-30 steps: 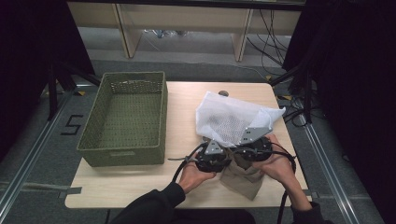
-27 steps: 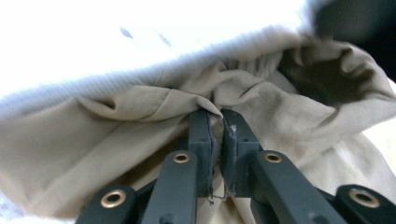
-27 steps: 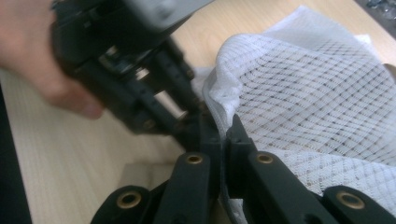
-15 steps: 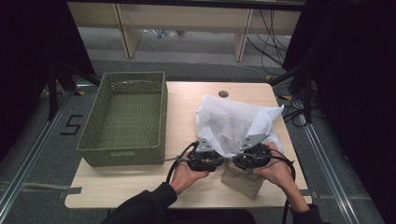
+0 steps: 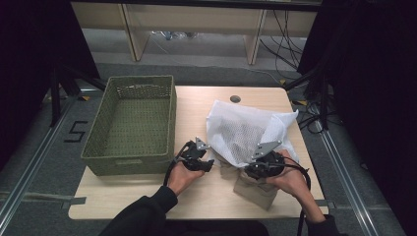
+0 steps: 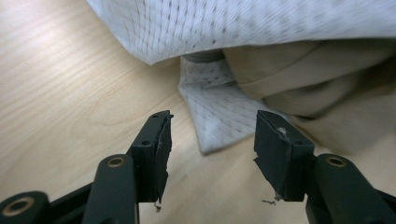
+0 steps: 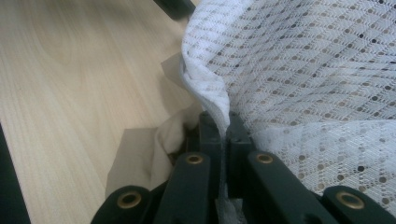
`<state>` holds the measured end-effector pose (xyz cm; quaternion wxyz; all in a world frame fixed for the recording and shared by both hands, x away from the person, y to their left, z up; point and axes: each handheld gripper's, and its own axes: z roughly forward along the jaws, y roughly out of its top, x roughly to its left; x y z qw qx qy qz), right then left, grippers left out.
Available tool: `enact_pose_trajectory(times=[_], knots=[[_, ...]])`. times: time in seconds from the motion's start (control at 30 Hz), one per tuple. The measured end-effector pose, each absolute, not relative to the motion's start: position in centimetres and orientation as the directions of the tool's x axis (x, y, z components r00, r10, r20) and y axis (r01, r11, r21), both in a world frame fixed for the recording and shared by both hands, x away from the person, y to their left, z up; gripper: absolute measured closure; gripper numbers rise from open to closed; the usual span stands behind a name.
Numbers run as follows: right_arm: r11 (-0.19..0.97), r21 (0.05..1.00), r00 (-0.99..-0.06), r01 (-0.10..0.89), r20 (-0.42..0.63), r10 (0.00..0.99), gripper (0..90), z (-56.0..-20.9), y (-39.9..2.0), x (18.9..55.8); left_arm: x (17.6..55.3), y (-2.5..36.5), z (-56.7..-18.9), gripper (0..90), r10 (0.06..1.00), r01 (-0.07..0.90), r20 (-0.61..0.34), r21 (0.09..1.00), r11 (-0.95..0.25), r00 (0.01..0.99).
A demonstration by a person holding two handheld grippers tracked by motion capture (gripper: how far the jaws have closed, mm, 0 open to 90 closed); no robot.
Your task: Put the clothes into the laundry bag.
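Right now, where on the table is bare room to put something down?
Bare wood lies behind the mesh bag, around the small round hole, and along the table's front left edge below the basket. The front right is crowded: bag, beige cloth and both hands.

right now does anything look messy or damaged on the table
The white mesh bag lies crumpled over a tan cloth that sticks out past its near edge. The left gripper stands open, its jaw pads frayed, with loose shreds hanging. The right gripper pinches the bag's hem.
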<state>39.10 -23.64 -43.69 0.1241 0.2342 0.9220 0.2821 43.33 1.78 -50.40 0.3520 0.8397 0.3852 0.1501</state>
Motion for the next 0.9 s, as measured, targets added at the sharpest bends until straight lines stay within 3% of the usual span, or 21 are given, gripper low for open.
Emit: enact_pose_trajectory(times=[0.13, 0.3, 0.37, 0.63, 0.9], knots=[[0.733, 0.578, -0.863, 0.359, -0.094, 0.496, 89.8, -43.8, -23.7, 39.1, 44.9, 1.0, -51.2, 52.0, 0.75, 0.548, -0.058, 0.72, -0.426, 0.659], [0.733, 0.575, -0.863, 0.363, -0.088, 0.497, 89.8, -43.8, -23.7, 39.2, 44.9, 0.4, -51.3, 81.8, 0.708, 0.535, -0.102, 0.732, -0.422, 0.698], [0.738, 0.575, -0.866, 0.353, -0.097, 0.49, 89.7, -44.0, -23.6, 39.4, 44.4, 0.5, -51.3, 86.9, 0.705, 0.542, -0.117, 0.73, -0.416, 0.699], [0.753, 0.548, -0.847, 0.365, -0.14, 0.512, 89.8, -44.9, -22.2, 40.3, 40.5, 2.2, -50.1, 88.3, 0.644, 0.51, -0.134, 0.738, -0.442, 0.753], [0.763, 0.525, -0.826, 0.376, -0.182, 0.533, 89.9, -45.6, -20.6, 42.2, 39.1, 3.3, -50.2, 88.5, 0.606, 0.491, -0.137, 0.734, -0.47, 0.784]])
